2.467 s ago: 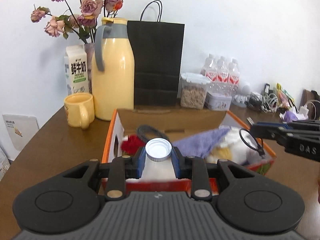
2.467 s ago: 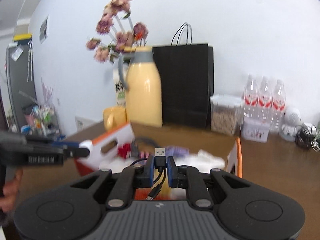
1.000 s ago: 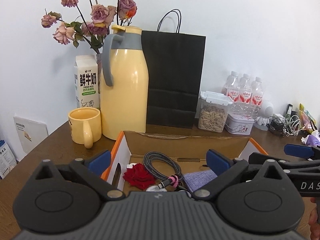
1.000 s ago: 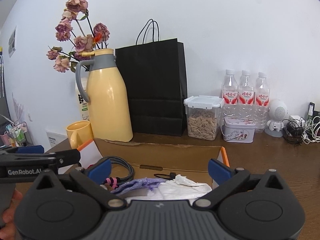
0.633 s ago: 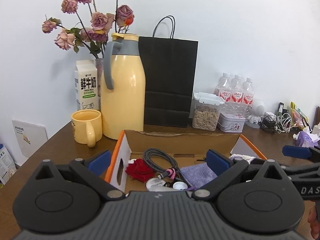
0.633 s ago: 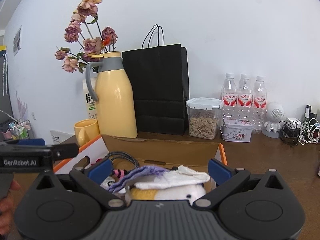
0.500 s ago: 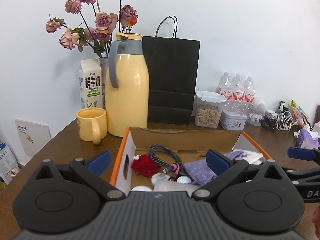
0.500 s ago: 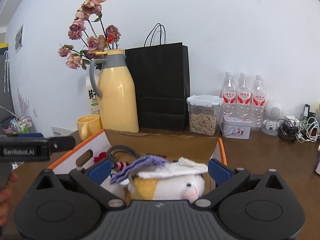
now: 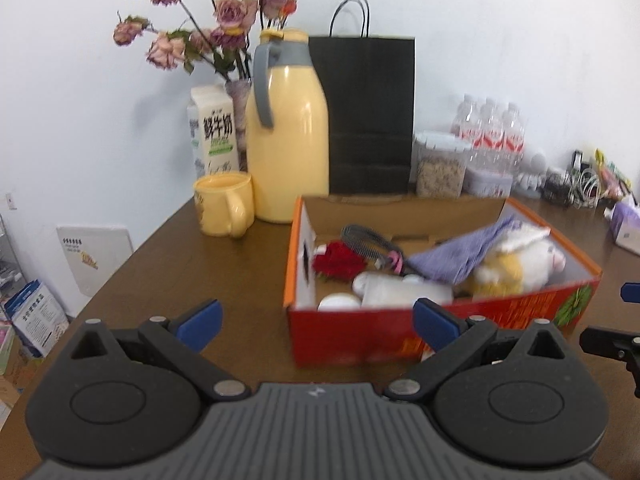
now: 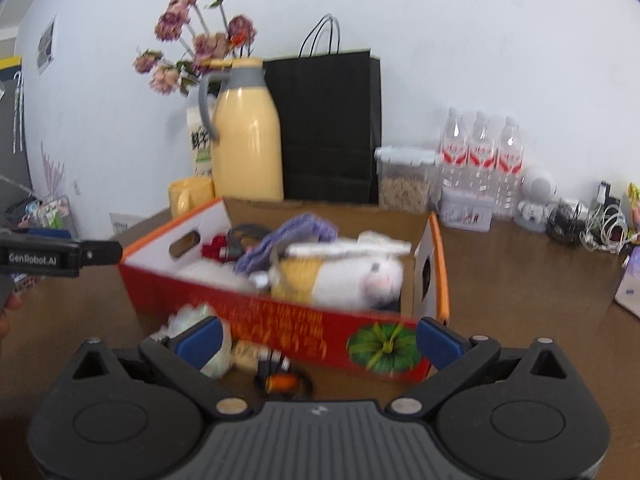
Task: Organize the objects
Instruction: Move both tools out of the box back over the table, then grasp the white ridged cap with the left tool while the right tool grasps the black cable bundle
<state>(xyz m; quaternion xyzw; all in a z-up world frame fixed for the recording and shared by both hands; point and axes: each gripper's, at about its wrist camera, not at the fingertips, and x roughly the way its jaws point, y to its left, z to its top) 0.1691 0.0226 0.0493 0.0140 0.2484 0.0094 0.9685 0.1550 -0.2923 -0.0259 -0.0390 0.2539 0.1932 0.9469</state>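
1. Our left gripper (image 9: 316, 322) has its fingers (image 9: 199, 319) spread wide with nothing between them, hanging over the brown bench (image 9: 192, 276) just short of the red cardboard box (image 9: 440, 332).
2. Same deal on the right gripper (image 10: 319, 336): fingers (image 10: 439, 343) wide apart, gripping nothing, sitting low in front of the box's near wall with the green pumpkin print.
3. Right in front of our right fingers, a few bits lie on the bench outside the box: a crumpled whitish wad (image 10: 200, 330), a small cork-coloured thing (image 10: 246, 354) and a dark item with an orange part (image 10: 282, 382). Too blurry to name them properly.
4. Inside the box we can see a white and yellow plush toy (image 10: 344, 276), a purple cloth (image 9: 460, 254) draped partly over it, a red rose (image 9: 338, 262), a coiled dark cable (image 9: 366, 240) and a white bottle (image 9: 404, 288) lying on its side near the front wall.
5. Behind the box there's a yellow jug (image 9: 286, 140), a yellow mug (image 9: 224, 208), a milk carton (image 9: 214, 136), dried roses (image 9: 216, 20) and a black paper bag (image 9: 366, 116).
6. Further right, against the wall: a clear lidded container (image 10: 406, 178), three water bottles (image 10: 480, 156) and a tangle of cables (image 10: 600, 228).
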